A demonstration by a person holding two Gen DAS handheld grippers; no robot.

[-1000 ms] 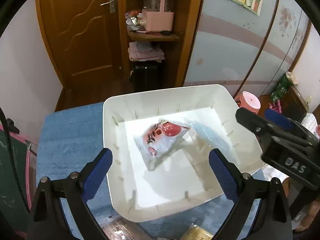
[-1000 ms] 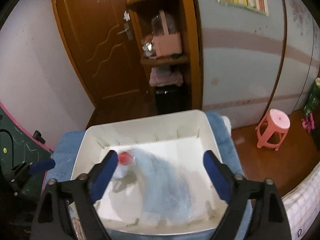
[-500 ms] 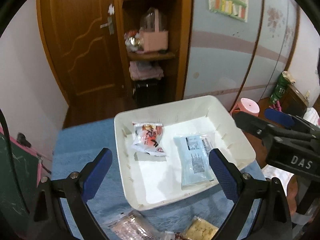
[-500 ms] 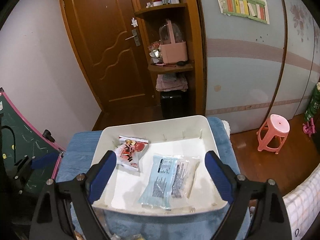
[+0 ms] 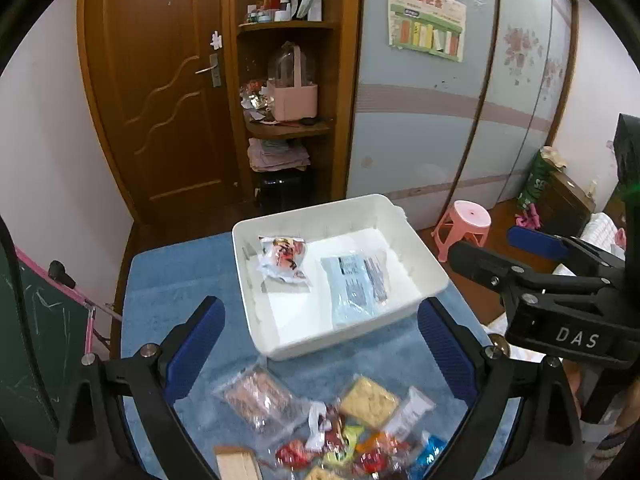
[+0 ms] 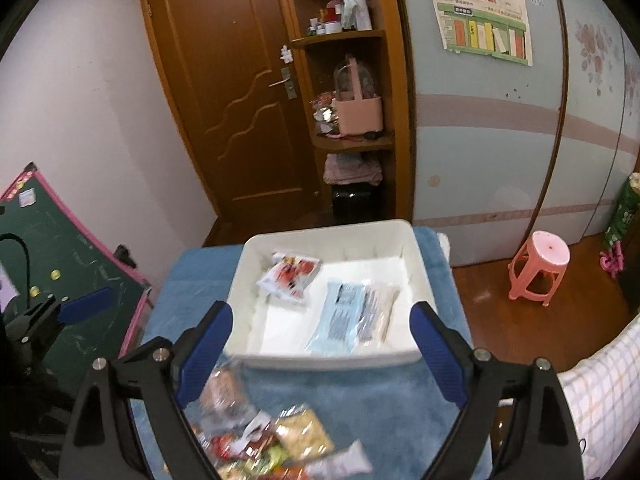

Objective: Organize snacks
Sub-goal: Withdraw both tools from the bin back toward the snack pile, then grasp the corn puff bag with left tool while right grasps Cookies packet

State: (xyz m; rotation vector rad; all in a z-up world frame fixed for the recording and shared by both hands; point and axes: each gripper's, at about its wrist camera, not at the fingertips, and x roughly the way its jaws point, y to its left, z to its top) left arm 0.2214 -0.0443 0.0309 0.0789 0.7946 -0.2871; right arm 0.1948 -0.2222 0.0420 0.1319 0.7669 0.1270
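Note:
A white bin (image 5: 280, 344) stands on the blue towel. Inside it lie a red-and-white snack packet (image 5: 284, 258) at the left and a pale blue packet (image 5: 356, 284) at the right. A pile of loose snacks (image 5: 340, 432) lies on the towel in front of the bin. My left gripper (image 5: 320, 312) hangs open above the bin's near wall, empty. My right gripper (image 6: 320, 314) is open and empty too, above the bin (image 6: 332, 360), with the red-and-white packet (image 6: 290, 276), blue packet (image 6: 344, 316) and snack pile (image 6: 260, 440) below. The right gripper (image 5: 486, 242) also shows at the right edge.
The blue towel (image 5: 168, 280) covers a small table. A pink stool (image 5: 466, 228) stands on the floor to the right. A green chalkboard (image 6: 60, 248) leans at the left. A checked cloth (image 6: 600, 380) lies at the near right. Door and shelves are behind.
Both grippers have drawn back and up from the bin. The two packets, blurred a second ago, now lie still in it. The snack pile has come into view.

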